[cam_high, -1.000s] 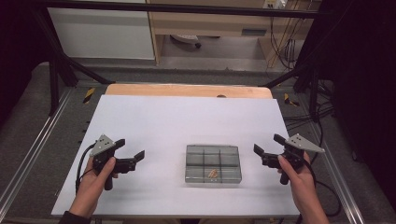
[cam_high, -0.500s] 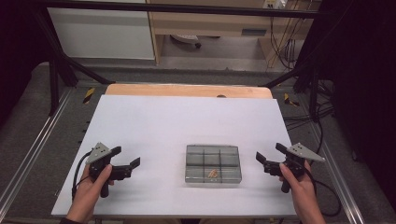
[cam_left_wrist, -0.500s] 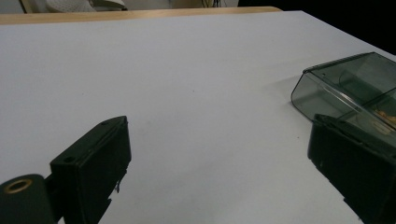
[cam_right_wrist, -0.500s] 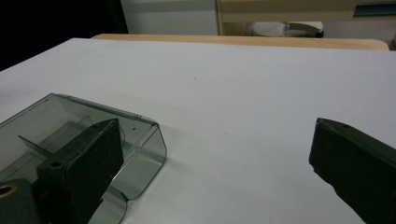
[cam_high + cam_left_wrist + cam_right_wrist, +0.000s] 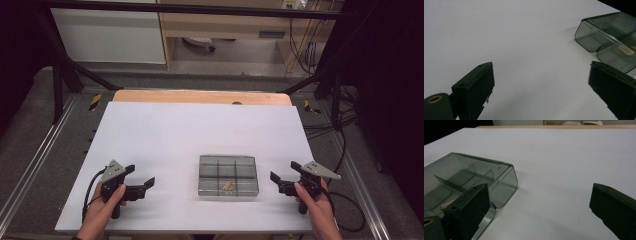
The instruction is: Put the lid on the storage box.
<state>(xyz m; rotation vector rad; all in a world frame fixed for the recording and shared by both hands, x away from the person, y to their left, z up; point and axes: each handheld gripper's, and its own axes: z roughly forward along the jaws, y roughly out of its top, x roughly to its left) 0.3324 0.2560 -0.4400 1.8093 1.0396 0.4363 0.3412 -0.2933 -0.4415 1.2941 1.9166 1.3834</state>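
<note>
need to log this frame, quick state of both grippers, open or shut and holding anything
Left gripper: open, holding nothing.
Right gripper: open, holding nothing, beside the compartment box.

Big white table top (image 5: 200, 135) with a strip of bare wood (image 5: 200, 96) along the far edge. Just one smoky clear divided box (image 5: 228, 175) sitting flat near the front, right of middle, small tan bit (image 5: 227, 185) in a front compartment.

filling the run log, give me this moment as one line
left tongs: open, empty | right tongs: open, empty | compartment box: on white table between tongs, untouched | small tan item: in front middle compartment
</note>
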